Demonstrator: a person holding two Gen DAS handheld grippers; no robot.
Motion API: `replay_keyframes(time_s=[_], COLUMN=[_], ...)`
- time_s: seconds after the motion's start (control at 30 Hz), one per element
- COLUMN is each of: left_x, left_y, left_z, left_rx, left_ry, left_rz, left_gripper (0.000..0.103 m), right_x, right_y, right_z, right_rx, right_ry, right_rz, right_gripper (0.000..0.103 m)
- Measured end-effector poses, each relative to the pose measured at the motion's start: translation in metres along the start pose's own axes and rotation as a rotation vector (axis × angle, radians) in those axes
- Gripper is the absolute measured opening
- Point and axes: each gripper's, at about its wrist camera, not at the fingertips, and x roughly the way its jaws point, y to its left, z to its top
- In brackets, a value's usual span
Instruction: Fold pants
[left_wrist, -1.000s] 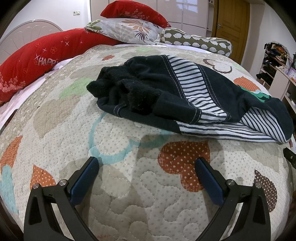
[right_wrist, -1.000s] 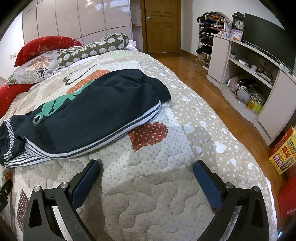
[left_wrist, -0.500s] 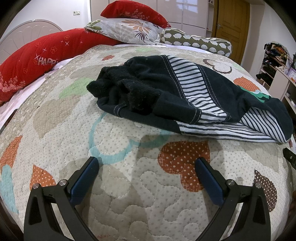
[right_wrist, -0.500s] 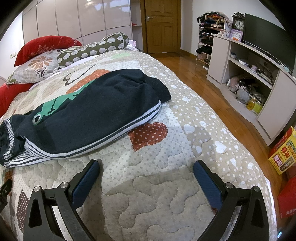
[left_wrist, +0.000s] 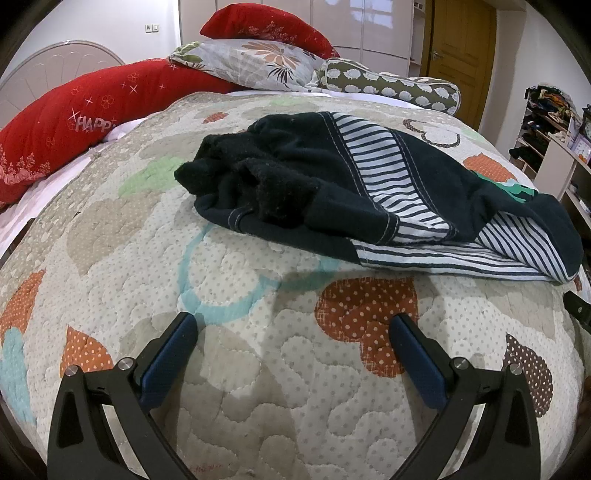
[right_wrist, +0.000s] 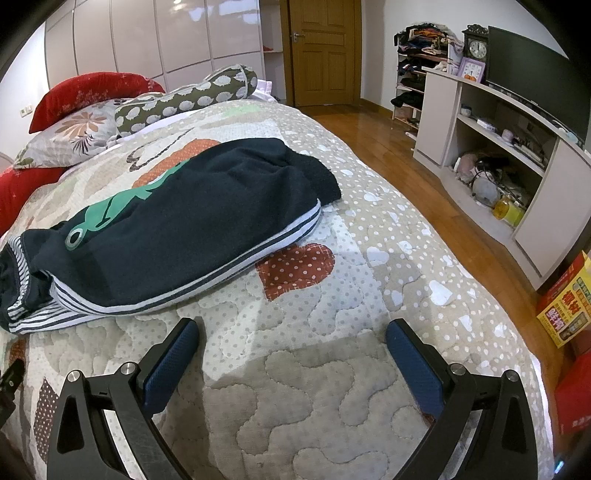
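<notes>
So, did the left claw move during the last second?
No. The left claw hovers open over the same spot of the quilt, its right finger by the same red heart patch, short of the pants.

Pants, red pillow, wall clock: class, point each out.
pants (right_wrist: 192, 229), right wrist view, dark upper panel.
red pillow (left_wrist: 92, 118), left wrist view, lettered face.
clock (right_wrist: 478, 48), right wrist view, dial.

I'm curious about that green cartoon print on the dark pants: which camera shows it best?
The right wrist view. There the green print lies in plain sight across the top of the pants. In the left wrist view only a sliver of the print peeks out at the far right, behind bunched, striped fabric.
</notes>
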Motion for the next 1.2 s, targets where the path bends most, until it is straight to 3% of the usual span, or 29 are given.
replay_keyframes(time_s=[0.43,0.7,0.77,0.87,1.03,1.2], left_x=[0.001,-0.01,-0.011,-0.01,0.005,0.013], left_y=[-0.001,-0.032,-0.035,-0.026,0.008,0.001], left_z=[0.0,-0.006,-0.006,-0.003,0.003,0.013], left_rx=[0.009,0.158,0.174,0.139,-0.029,0.016], left_ry=[-0.004,-0.105,-0.119,-0.103,0.016,0.076], left_rz=[0.026,0.218,0.233,0.181,-0.028,-0.032], left_gripper=[0.103,0.103,0.103,0.103,0.103,0.103], right_x=[-0.003,-0.003,-0.004,-0.004,-0.003,-0.003], right_y=[-0.004,-0.003,-0.006,-0.005,-0.004,-0.002], right_z=[-0.003,-0.003,-0.003,-0.003,-0.004,-0.005], right_rx=[0.006,-0.002,-0.003,-0.041,-0.072,-0.078], right_ry=[-0.008,0.009,0.025,0.055,0.078,0.073], right_rz=[0.021,0.031,0.055,0.076,0.069,0.057], right_gripper=[0.103,0.103,0.103,0.103,0.103,0.103])
